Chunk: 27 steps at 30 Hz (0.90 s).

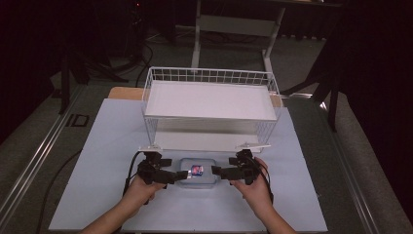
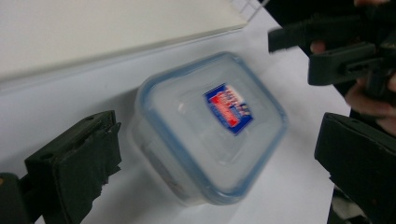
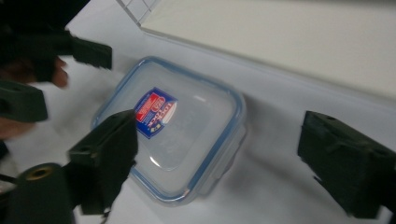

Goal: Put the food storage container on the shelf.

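A clear plastic container (image 1: pixel 197 173) with a blue-rimmed lid and a red and blue label lies on the pale table, just in front of the wire rack. My left gripper (image 1: pixel 183 175) is at its left side and my right gripper (image 1: pixel 215 170) at its right side, both pointing inward. In the left gripper view the container (image 2: pixel 210 126) lies between the wide-apart jaws of the left gripper (image 2: pixel 219 130), not touching either. The right gripper view shows the container (image 3: pixel 173 130) partly behind the left jaw of the open right gripper (image 3: pixel 219 123).
A white wire rack (image 1: pixel 209 75) with a white board on top stands behind the container, its lower shelf (image 1: pixel 204 141) close to both grippers. The table (image 1: pixel 107 146) has free room left and right. Cables trail from the grippers. Dark floor and stands surround the table.
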Available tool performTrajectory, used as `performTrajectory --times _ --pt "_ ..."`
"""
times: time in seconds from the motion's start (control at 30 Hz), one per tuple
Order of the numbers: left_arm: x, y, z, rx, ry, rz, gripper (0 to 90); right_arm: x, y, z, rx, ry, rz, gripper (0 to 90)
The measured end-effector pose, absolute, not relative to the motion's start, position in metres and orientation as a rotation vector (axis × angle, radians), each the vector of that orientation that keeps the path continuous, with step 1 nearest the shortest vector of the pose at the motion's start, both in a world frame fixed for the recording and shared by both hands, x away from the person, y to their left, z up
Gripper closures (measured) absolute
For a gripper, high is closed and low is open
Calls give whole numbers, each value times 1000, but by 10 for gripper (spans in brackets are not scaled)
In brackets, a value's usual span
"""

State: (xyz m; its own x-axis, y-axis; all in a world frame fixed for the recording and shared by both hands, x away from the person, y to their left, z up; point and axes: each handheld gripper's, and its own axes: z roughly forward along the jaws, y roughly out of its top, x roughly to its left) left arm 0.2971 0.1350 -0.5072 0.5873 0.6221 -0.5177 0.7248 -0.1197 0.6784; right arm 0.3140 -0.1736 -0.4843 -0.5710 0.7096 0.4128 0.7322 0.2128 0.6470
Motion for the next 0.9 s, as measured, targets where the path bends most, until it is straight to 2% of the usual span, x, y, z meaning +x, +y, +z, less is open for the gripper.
performTrajectory --times 0.27,0.33,0.37,0.4,0.47,0.53,0.57,0.6,0.7,0.77,0.9 --pt "307 135 -535 1709 1258 -345 80 328 -176 -509 -1547 -2139 -1193 217" --pt "307 134 -536 1714 1256 -349 146 329 -176 -513 -1538 -2105 -1184 226" --pt "307 133 -537 1716 1268 -346 146 330 -176 -515 -1545 -2081 -1167 232" --pt "308 133 -537 1712 1276 -346 170 331 -176 -520 -1538 -2038 -1147 270" --pt "309 135 -539 1710 1282 -362 258 332 -176 -521 -1543 -2019 -1140 280" --pt "311 136 -543 1696 1298 -381 301 334 -177 -525 -1532 -1984 -1129 409" --pt "312 137 -544 1677 1296 -427 301 334 -177 -525 -1532 -1984 -1129 409" --pt "312 136 -544 1674 1304 -446 353 335 -178 -527 -1506 -1957 -1121 457" --pt "312 136 -542 1679 1300 -441 374 334 -177 -526 -1501 -1960 -1102 456" --pt "310 136 -539 1684 1301 -421 427 333 -177 -524 -1506 -1962 -1081 465" --pt "304 132 -532 1701 1309 -363 439 329 -177 -522 -1533 -1953 -1100 482"
